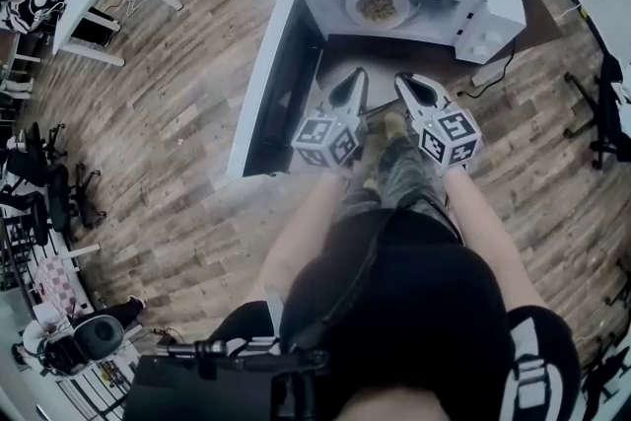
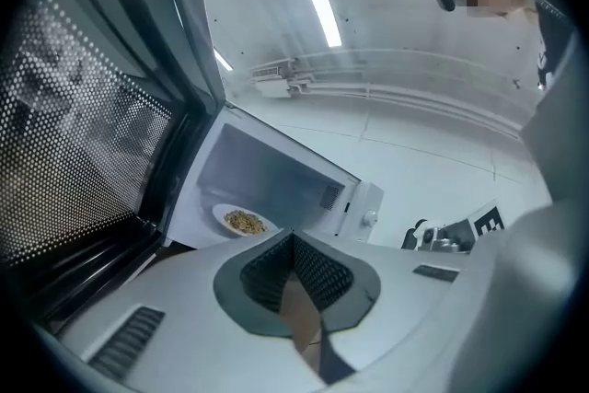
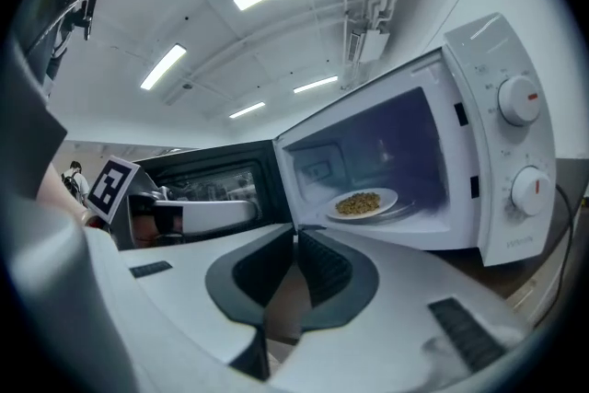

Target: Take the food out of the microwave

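We see the door [image 1: 274, 89] open, plate of food [image 1: 377, 6] still inside the microwave [image 1: 498, 10]. Our left gripper [image 1: 353, 89] and right gripper [image 1: 414, 89] hover just in front, jaws together on nothing. Reach, grip, pull-out all left to do.

Pair of hand-held grippers: left gripper [image 1: 358, 76] and right gripper [image 1: 402, 80], side by side, near each other, on bare outstretched forearms [image 1: 301, 227], both pointing forward about level, each with jaws closed tip to tip, nothing between.
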